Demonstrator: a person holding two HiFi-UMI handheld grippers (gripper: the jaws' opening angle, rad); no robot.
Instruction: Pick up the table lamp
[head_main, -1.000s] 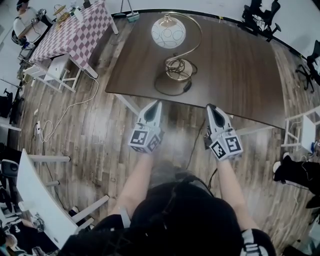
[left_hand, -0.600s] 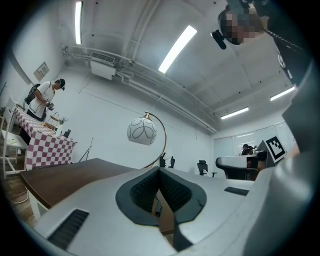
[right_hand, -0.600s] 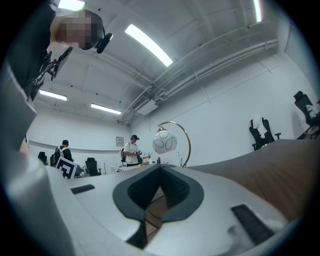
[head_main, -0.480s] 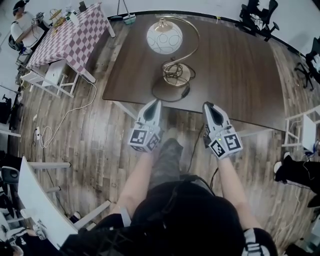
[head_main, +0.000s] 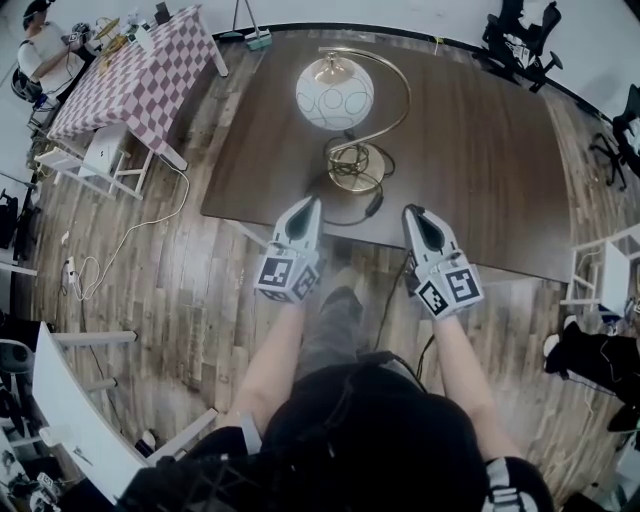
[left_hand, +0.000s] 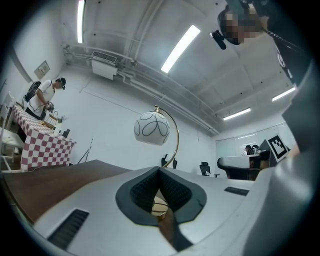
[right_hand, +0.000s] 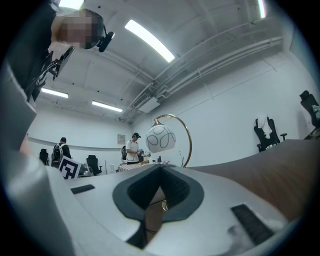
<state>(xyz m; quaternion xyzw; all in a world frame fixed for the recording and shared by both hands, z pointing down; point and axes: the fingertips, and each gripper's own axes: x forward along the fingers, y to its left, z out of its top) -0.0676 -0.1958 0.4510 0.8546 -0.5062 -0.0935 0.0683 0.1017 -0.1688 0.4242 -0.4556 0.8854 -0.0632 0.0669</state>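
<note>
The table lamp (head_main: 336, 95) stands on the dark wooden table (head_main: 470, 140): a white globe shade with black loops, a curved brass arm and a round brass base (head_main: 356, 165) with its black cord coiled around it. The shade also shows in the left gripper view (left_hand: 151, 128) and the right gripper view (right_hand: 161, 137). My left gripper (head_main: 313, 204) and right gripper (head_main: 411, 212) are both shut and empty. They point level at the table's near edge, either side of the lamp base and short of it.
A checked-cloth table (head_main: 135, 70) with a person (head_main: 45, 45) beside it stands far left. White stools (head_main: 100, 150) and a white cable (head_main: 130, 225) lie on the wooden floor at left. A white desk (head_main: 60, 400) is near left, black chairs (head_main: 520, 35) far right.
Both grippers have moved forward together to the table's near edge. The lamp and table now lie closer in the head view. Both stay shut.
</note>
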